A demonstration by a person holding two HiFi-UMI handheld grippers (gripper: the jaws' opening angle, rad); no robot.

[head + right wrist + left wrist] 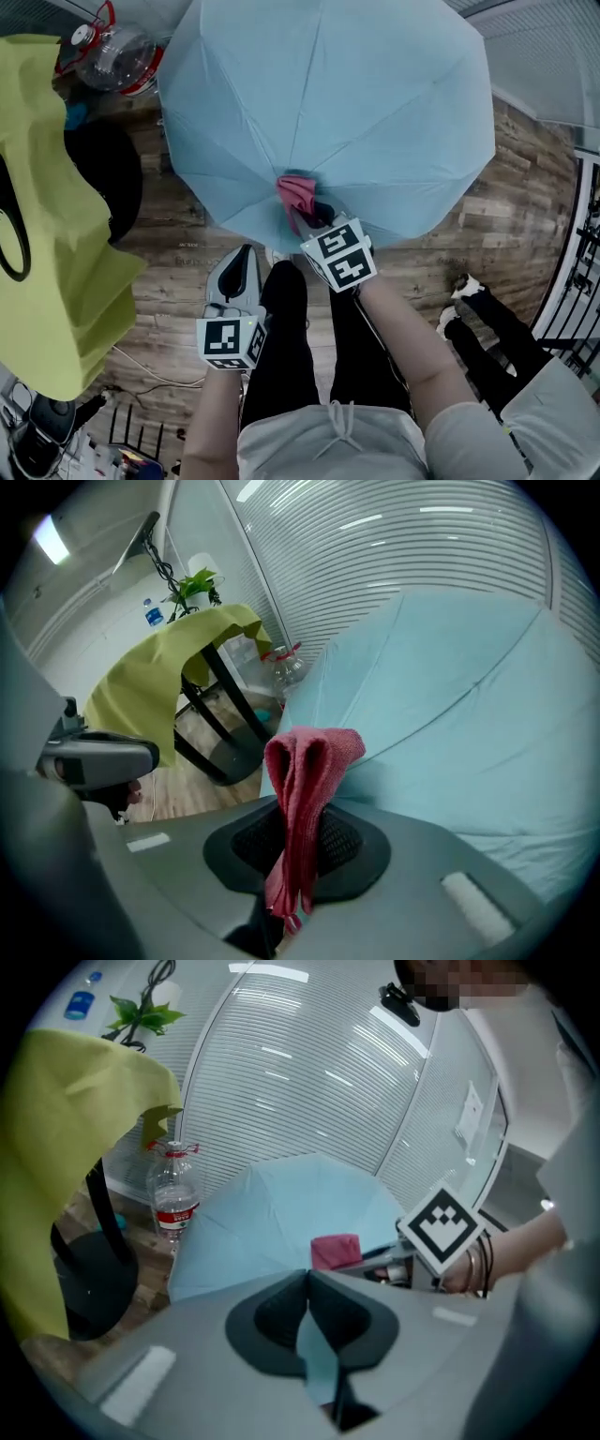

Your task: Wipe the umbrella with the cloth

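Note:
An open light-blue umbrella [328, 103] rests on the wooden floor, canopy up. My right gripper [305, 217] is shut on a folded red cloth [297, 192], which lies against the canopy's near edge. In the right gripper view the cloth [305, 771] sticks up from the right gripper [300, 827], with the umbrella [469, 696] just beyond it. My left gripper [246, 251] is at the umbrella's near rim, left of the cloth. In the left gripper view, the left gripper [307, 1279] is shut on a strip of the umbrella's blue fabric [314, 1354], and the cloth [336, 1251] shows ahead.
A yellow-green cover [56, 234] drapes a black stand at the left. A plastic water bottle [117, 56] stands behind the umbrella's left edge. A black railing [581, 262] and another person's legs [487, 328] are at the right. A curved white blind [309, 1072] rises behind.

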